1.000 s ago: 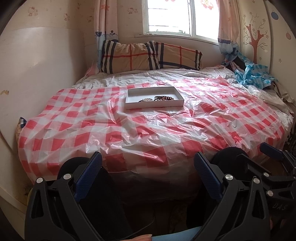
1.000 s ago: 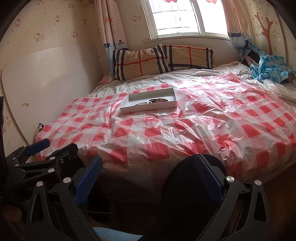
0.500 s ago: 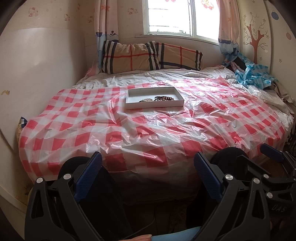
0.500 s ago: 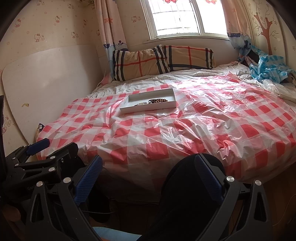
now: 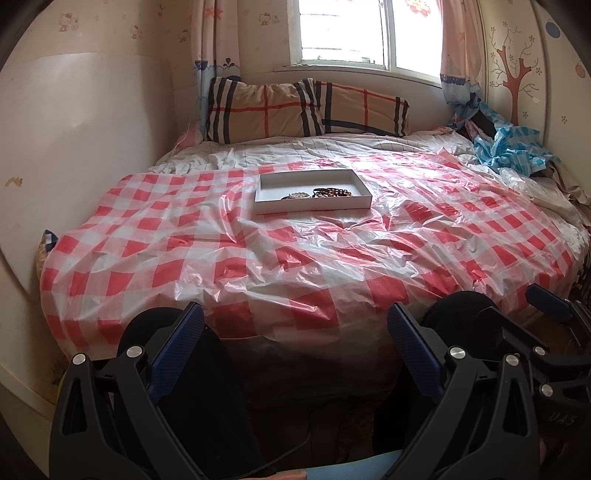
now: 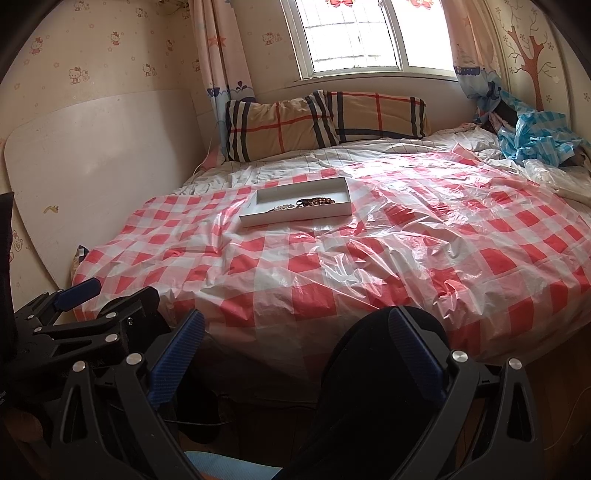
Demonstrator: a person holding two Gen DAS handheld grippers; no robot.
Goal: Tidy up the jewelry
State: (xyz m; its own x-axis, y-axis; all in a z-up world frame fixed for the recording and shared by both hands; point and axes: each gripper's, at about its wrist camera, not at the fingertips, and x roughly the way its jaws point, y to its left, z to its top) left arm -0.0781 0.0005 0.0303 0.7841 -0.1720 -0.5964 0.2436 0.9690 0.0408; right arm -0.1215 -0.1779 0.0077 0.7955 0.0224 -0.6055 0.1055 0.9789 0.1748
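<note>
We see both black blue-padded grippers, left (image 5: 295, 328) and right (image 6: 295, 332), spread wide, empty; shallow white cardboard tray (image 5: 314, 206) of beaded bracelets (image 5: 330, 192) well ahead.

A home bedroom: bed (image 5: 295, 258), pillows (image 5: 306, 107), curtained window (image 5: 365, 33).

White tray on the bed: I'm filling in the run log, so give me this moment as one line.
stage: pre-reach | left gripper: open | right gripper: open | bracelets: in white tray | tray: on checked sheet

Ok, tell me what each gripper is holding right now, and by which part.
Nothing is held. The left gripper and right gripper are both open and empty, short of the bed. The bracelets lie in the white box.
</note>
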